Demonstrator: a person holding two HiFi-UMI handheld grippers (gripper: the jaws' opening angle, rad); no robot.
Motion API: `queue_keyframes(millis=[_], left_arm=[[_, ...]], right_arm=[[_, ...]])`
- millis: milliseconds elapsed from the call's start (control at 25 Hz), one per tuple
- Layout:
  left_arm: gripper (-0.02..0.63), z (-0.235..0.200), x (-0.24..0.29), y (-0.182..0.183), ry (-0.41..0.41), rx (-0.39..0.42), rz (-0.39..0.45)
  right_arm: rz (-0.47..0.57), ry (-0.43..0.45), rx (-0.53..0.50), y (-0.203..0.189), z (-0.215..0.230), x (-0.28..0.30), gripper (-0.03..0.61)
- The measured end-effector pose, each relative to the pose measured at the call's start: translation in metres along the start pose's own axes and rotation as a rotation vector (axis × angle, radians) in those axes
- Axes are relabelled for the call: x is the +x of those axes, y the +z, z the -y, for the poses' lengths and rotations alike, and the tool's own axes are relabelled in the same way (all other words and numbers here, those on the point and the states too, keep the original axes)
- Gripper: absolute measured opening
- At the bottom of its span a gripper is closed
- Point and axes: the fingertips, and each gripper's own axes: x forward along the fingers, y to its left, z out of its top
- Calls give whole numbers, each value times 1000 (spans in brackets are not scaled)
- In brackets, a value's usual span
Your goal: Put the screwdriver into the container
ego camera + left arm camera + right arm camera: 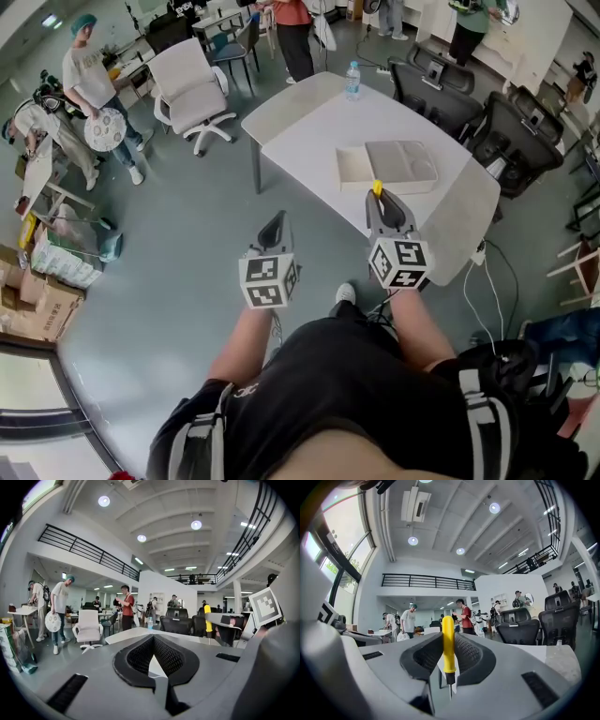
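**Carrying the screwdriver over to the tray**

The right gripper (383, 199) is clamped on the yellow handle of the screwdriver (448, 644). The handle end pokes out past the tips and the thin blade points back toward the gripper body. The left gripper (275, 225) has its tips together with nothing between them and hangs over the floor, clear of the table (309, 131).

The container (356, 167), a shallow pale tray, lies on that table just ahead of the right gripper. A grey slab (403, 164), probably its lid, touches its right side.

The step in hand looks like the carry. Because the tray is shallow, the person would do best to bring the tool over its open part, not the slab. The screwdriver should then be tilted to lie flat and lowered close to the bottom before the jaws let go.
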Motion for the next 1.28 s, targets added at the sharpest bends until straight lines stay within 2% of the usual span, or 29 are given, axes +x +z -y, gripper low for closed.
queue_keyframes(millis=[200,560,840,1040,1280], left_arm=[[12,-8,49,16,1,1,-1],[12,5,140,33,-20,27,-39],[12,11,207,49,-4,36,-49],[12,16,246,54,10,31,-56],[12,22,273,52,-2,41,-83]], right_arm=[[-4,-19,10,1,30,38,71],[-46,-12,25,-10,84,106,71],[-67,31,78,-11,122,163,71],[-68,73,67,-11,140,191,71],[-76,83,60,-16,151,212,71]])
